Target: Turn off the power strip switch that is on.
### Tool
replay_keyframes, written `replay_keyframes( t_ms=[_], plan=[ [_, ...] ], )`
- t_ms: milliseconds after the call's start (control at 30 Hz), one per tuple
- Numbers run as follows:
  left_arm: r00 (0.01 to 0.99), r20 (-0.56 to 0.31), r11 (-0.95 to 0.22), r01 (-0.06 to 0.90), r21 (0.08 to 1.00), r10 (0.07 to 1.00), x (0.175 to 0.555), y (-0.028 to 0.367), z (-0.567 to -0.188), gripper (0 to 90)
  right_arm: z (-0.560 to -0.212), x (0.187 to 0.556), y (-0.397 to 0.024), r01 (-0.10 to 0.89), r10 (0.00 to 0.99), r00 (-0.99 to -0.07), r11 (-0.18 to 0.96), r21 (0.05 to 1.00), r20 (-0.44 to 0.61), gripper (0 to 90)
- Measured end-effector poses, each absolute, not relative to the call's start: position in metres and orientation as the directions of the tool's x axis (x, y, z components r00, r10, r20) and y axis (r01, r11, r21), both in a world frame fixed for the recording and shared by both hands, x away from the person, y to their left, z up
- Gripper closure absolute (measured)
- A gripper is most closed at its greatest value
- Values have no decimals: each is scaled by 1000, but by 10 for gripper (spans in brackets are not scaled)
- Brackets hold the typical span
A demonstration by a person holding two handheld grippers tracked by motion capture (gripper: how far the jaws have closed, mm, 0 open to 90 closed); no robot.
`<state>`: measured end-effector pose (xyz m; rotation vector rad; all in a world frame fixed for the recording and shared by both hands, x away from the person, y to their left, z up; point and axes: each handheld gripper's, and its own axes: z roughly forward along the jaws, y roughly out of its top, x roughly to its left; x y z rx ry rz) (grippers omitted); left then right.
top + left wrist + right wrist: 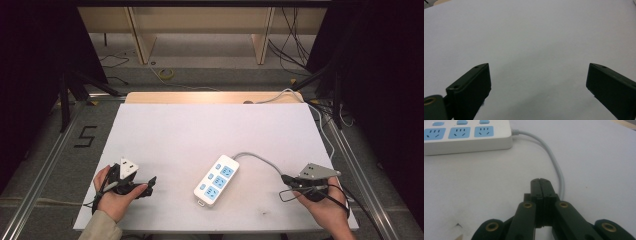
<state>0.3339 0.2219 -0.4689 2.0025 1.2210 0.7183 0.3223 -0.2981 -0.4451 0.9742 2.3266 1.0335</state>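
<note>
White sheeting covers the table (165, 135), and almost all of it lies bare. The biggest thing on it is the power strip (217, 180), white with pale blue socket faces, lying flat and slantwise a little right of the middle, near the person's edge. In the right gripper view the same strip (461, 136) shows three sockets with a small blue switch above each, and none has a plug in it.

Its grey cord (260, 159) leaves the far end of the strip, curves toward the person's right hand and then runs off toward the table's right side. In the right gripper view the cord (554, 162) bends down past the closed jaw tips, just beside them, but not between them.

The right gripper (286, 179) rests low at the near right of the table, jaws pressed together on nothing, pointing at the strip with a clear gap still to cross. The left gripper (151, 183) sits at the near left, well apart from the strip; in its own view its jaws stand spread wide over bare sheet.

To my eye the work has hardly begun: nothing is gripped, the strip is untouched, and everything, the approach, the grasp and whatever is to be done with the strip or its cord, is left to do.
</note>
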Motion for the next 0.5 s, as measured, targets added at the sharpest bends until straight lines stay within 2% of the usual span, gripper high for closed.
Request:
replay_keyframes(
  t_ms=[500],
  plan=[
    [409,108,-333,531,779,906,333,222,-469,59,-437,327,-290,438,721,-689,491,753,-70,900]
  ],
)
